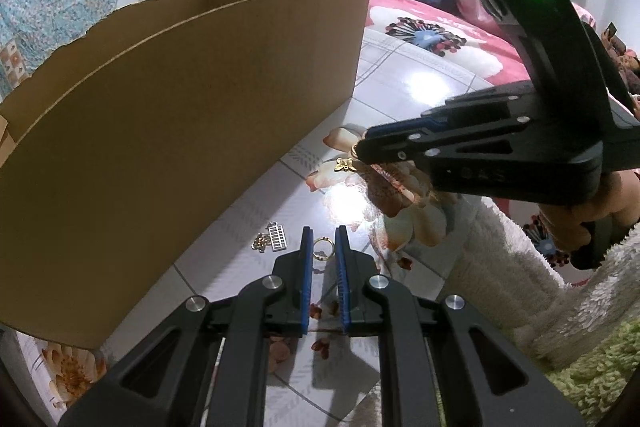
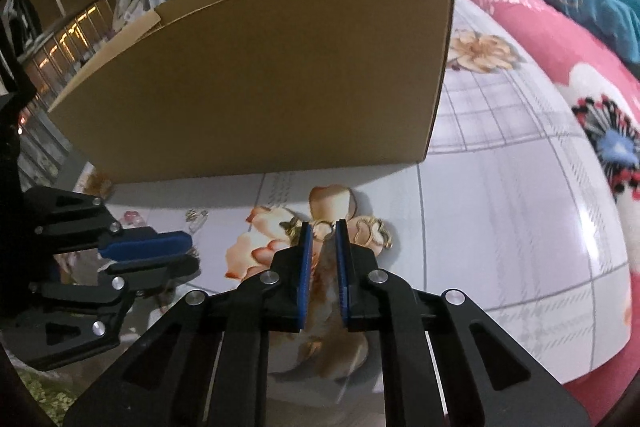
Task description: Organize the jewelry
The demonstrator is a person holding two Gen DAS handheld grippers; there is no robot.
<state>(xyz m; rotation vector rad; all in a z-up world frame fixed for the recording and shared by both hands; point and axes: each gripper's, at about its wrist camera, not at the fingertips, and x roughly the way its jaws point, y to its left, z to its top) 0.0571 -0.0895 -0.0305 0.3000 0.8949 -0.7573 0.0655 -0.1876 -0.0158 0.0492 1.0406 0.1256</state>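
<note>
Two blue pads of the left gripper point(image 1: 324, 237) pinch a gold ring point(image 1: 321, 249) above the floral tablecloth point(image 1: 420, 95) — cardboard box point(image 1: 180, 99) beside. Right wrist view: right gripper point(image 2: 324, 230) clenches another ring point(image 2: 322, 229) — blurred, near the box point(image 2: 280, 75).

The left claw point(image 1: 325, 241) points steeply downward, its blue pads point(image 1: 307, 247) drawn close on a small gold ring point(image 1: 322, 249) at their tips. Up and to its right, the right claw point(image 1: 362, 149) is likewise nearly closed, pinching a gold ring point(image 2: 323, 229). A hand point(image 1: 576, 223) grips its handle.
</note>
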